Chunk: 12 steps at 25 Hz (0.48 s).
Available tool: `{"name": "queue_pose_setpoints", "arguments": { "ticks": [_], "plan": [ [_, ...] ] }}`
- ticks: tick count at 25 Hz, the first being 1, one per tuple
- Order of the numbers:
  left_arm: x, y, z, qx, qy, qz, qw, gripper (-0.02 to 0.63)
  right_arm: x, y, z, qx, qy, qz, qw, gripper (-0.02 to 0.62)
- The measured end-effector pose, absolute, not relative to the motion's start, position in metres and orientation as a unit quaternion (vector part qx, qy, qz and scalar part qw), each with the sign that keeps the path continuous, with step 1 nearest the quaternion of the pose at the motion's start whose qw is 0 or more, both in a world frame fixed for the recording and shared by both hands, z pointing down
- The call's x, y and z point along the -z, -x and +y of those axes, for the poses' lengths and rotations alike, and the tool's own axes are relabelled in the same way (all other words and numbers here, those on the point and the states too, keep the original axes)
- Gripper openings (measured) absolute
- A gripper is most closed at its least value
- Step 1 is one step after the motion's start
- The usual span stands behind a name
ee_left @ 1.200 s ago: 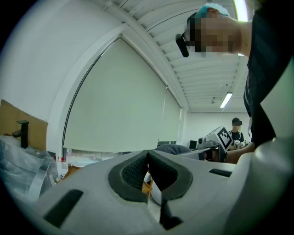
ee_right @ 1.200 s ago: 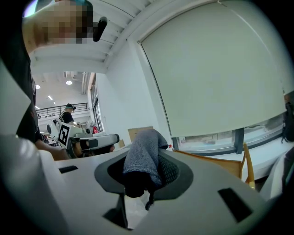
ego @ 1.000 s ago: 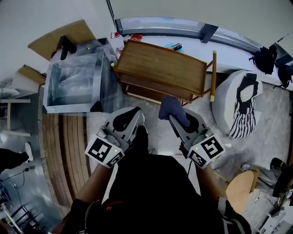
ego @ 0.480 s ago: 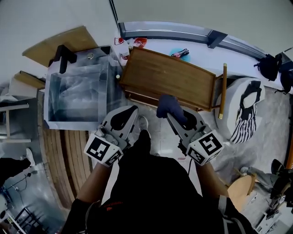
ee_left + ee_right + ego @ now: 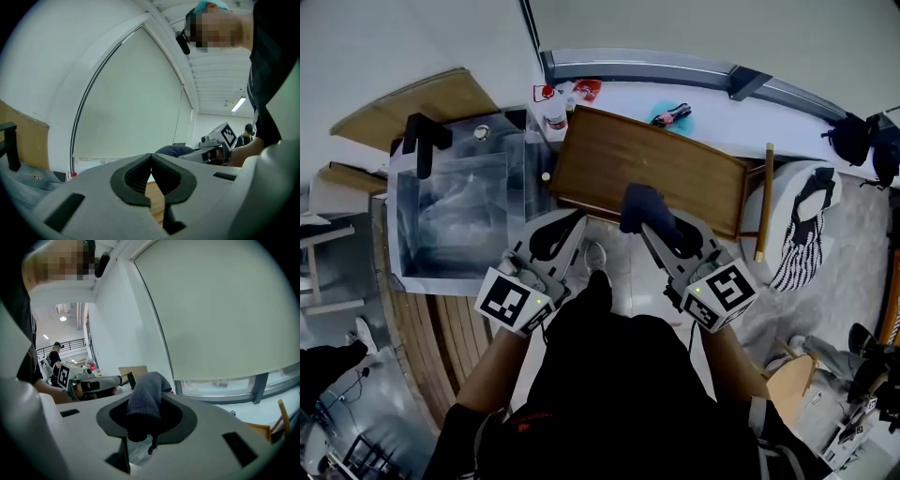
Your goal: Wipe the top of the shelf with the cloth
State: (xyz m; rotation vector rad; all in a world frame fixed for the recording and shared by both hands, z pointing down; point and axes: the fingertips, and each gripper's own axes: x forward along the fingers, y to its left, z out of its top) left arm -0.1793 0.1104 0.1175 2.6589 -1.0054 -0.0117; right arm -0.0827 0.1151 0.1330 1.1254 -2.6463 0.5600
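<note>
- The right gripper (image 5: 651,225) and its load have advanced since one second ago: the cloth (image 5: 642,204) then lay short of the shelf's front, and it now overlaps the near edge of the shelf top (image 5: 675,159) in the head view.
- The shelf sits larger and more central in the head view than before.
- The right gripper's jaws are clamped on the dark blue cloth, which bunches up above and between them; whether the cloth touches the wood cannot be told.
- The left gripper (image 5: 570,223) has its jaws closed tip to tip with nothing between them. It is held beside the right gripper, at the shelf's near left corner.
- Edges: a clear plastic bin (image 5: 455,202) stands just beside the shelf's left end, and an upright wooden post (image 5: 763,202) marks the right end.
- A white ledge (image 5: 727,117) runs behind the far edge.
- The wooden top beyond the cloth is bare across its width.
</note>
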Motion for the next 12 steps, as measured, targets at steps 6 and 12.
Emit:
{"name": "queue_pose_setpoints", "arguments": {
  "ticks": [6, 12],
  "plan": [
    [-0.126, 0.189, 0.078, -0.002, -0.924, -0.349, 0.154, 0.018, -0.137, 0.092, 0.080, -0.189, -0.386, -0.896, 0.114, 0.109],
    [-0.141, 0.193, 0.060, -0.010, -0.923, -0.355, 0.148, 0.018, -0.153, 0.089, 0.060, -0.197, -0.391, -0.892, 0.115, 0.109]
  ]
}}
